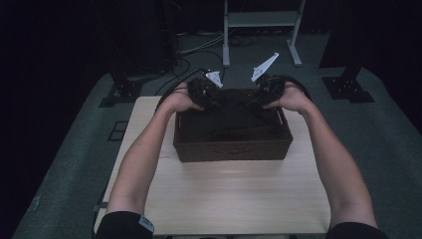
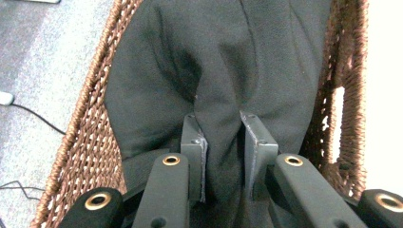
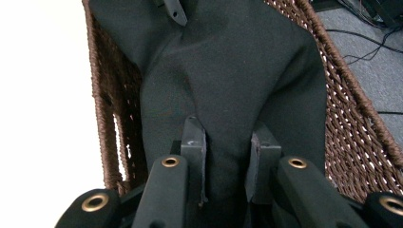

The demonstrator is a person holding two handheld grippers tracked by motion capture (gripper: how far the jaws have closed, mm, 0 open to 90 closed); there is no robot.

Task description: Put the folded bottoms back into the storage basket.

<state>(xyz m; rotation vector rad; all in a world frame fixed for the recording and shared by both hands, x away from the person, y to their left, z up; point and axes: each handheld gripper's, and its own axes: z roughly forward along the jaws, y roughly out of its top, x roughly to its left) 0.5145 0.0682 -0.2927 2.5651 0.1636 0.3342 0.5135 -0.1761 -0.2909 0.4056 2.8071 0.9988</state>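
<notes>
Each gripper, left (image 2: 222, 142) and right (image 3: 225, 147), pinches a fold of black cloth (image 1: 231, 117). The cloth lies in a basket (image 1: 232, 149) near the table's (image 1: 234, 199) far edge.

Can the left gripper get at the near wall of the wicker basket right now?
Probably not yet: the left gripper is shut on the black cloth at the wicker basket's far end, so it would have to let go first.

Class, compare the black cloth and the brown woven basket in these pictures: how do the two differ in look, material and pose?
The black cloth is soft, smooth and matt, bunched into folds; the brown woven basket is stiff, rough, braided fibre with gaps in its weave. The cloth lies inside, its edge pinched by the left gripper and the right gripper; the basket stands upright on the pale wooden table, ungripped. Both are dark.
</notes>
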